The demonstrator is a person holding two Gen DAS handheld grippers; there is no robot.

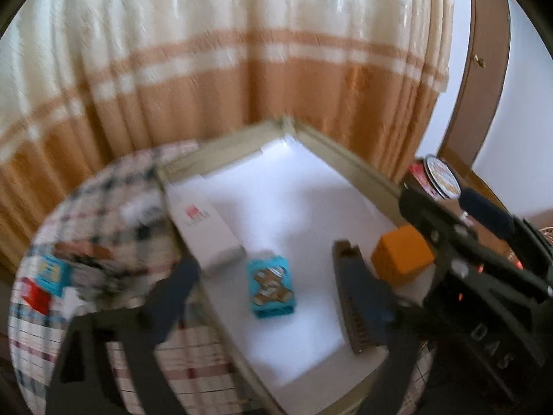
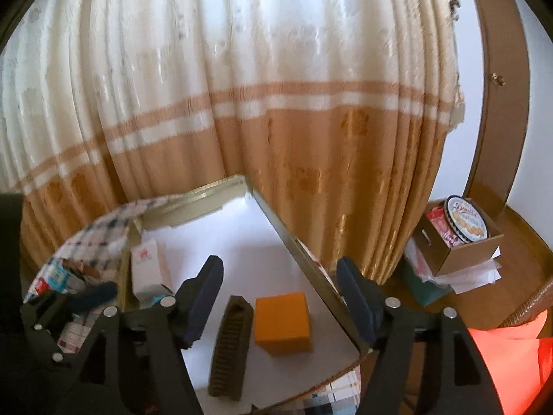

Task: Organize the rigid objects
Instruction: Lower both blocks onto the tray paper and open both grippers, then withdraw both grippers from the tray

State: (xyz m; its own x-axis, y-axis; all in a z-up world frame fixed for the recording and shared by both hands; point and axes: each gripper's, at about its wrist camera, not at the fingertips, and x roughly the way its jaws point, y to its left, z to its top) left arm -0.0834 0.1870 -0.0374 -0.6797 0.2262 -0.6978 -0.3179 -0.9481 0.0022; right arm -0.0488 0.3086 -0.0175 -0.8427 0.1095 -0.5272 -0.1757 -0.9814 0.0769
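A cream and orange curtain (image 2: 242, 121) hangs behind everything. Below it lies a shallow tray (image 1: 349, 159) with a white floor and pale raised rim, resting on a surface under a plaid cloth (image 1: 103, 207). Inside the tray, a long white box (image 1: 204, 231) sits along the left rim, an orange box (image 2: 281, 321) near the right rim, a dark ridged brush-like piece (image 2: 230, 346) just left of it, and a teal carton (image 1: 271, 288) toward the middle. Small teal and red packets (image 1: 41, 280) lie on the cloth outside — blurred. The left tongs (image 1: 273, 297) stand wide apart above the teal carton, gripping nothing. The right tongs (image 2: 280, 307) are apart too, empty, framing the orange box and the ridged piece.
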